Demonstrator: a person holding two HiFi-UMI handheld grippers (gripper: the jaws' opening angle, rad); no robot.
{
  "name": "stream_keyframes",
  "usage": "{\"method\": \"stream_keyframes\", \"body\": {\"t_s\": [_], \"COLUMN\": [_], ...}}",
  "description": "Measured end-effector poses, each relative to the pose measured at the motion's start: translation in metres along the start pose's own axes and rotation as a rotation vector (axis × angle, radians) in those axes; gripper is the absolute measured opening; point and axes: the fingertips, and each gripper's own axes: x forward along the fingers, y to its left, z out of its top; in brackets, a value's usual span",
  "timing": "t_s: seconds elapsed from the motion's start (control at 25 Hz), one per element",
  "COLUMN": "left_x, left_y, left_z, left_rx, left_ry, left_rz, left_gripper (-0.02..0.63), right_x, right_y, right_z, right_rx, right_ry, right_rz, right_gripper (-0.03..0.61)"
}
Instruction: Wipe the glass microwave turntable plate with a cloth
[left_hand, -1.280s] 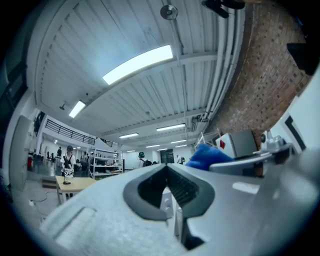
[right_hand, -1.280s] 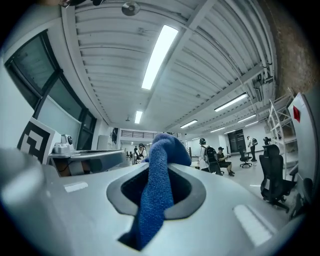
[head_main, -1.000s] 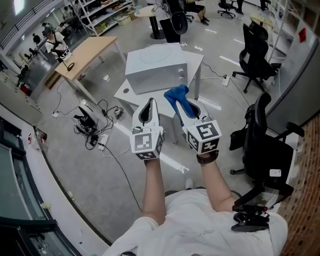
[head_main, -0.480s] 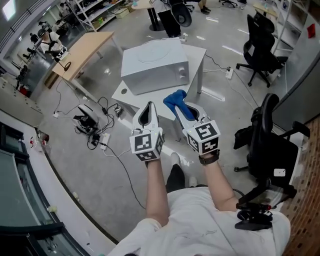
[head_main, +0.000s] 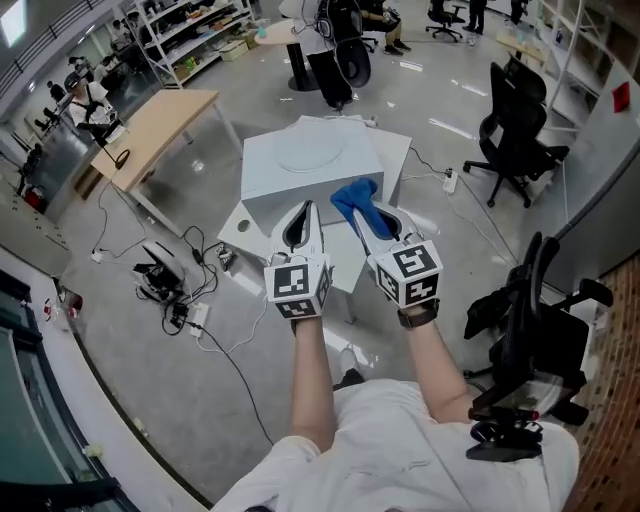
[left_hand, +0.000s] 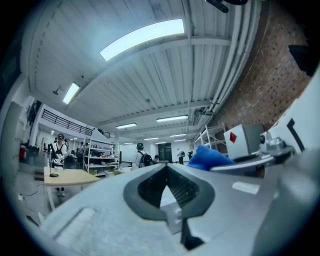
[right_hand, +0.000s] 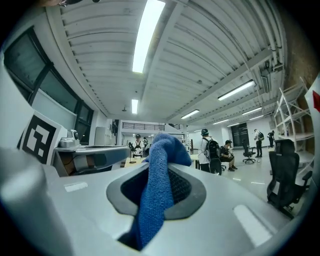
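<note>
Head view, from the left: left gripper (head_main: 304, 208) pressed shut on nothing; right gripper (head_main: 358, 212) pinching blue cloth (head_main: 351, 190); glass plate (head_main: 308, 151), apparently, flat atop microwave (head_main: 262, 165) just ahead. Risks shoving the unbraced plate off that top; risks dropping the narrowly pinched cloth.

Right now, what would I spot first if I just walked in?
The bright blue woven cloth pops out mid-picture, pinched in the fingers of the right gripper. Just beyond it sits a white boxy microwave on a white table, with a clear round plate lying on top. The left gripper beside the cloth is shut and empty.
</note>
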Motion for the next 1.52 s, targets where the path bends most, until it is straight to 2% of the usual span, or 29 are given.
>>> {"method": "stream_keyframes", "body": {"t_s": [0.24,0.48,0.6,0.68,0.76,1.0,1.4,1.52], "left_x": [0.04,0.068,0.075,0.078,0.089,0.137,0.21,0.215], "left_y": [0.059,0.093,0.103,0.109,0.11,0.119,0.133,0.142], "left_z": [0.012,0.008,0.009,0.02,0.024,0.002,-0.006,-0.027], "left_rx": [-0.052,-0.082,-0.081,-0.057,-0.028,0.035,0.079,0.088], "left_ry": [-0.009,-0.035,-0.121,-0.194,-0.221,-0.152,-0.095,-0.033], "left_rz": [0.061,0.052,0.043,0.068,0.069,0.099,0.197,0.263], "left_gripper": [0.0,0.001,0.0,0.0,0.0,0.0,0.0,0.0], "right_x": [0.072,0.116,0.126,0.134,0.143,0.182,0.246,0.254], "right_y": [0.023,0.024,0.015,0.008,-0.002,-0.039,-0.085,-0.087], "right_z": [0.006,0.006,0.001,-0.003,-0.002,0.003,0.018,0.005], "right_rx": [-0.046,-0.065,-0.052,-0.043,-0.04,-0.009,0.016,-0.047], "right_ry": [0.01,0.005,-0.002,0.011,0.015,-0.009,-0.026,0.01], "right_rz": [0.097,0.09,0.063,0.056,0.058,0.089,0.238,0.338], "right_gripper": [0.06,0.06,0.06,0.06,0.06,0.06,0.06,0.061]}}
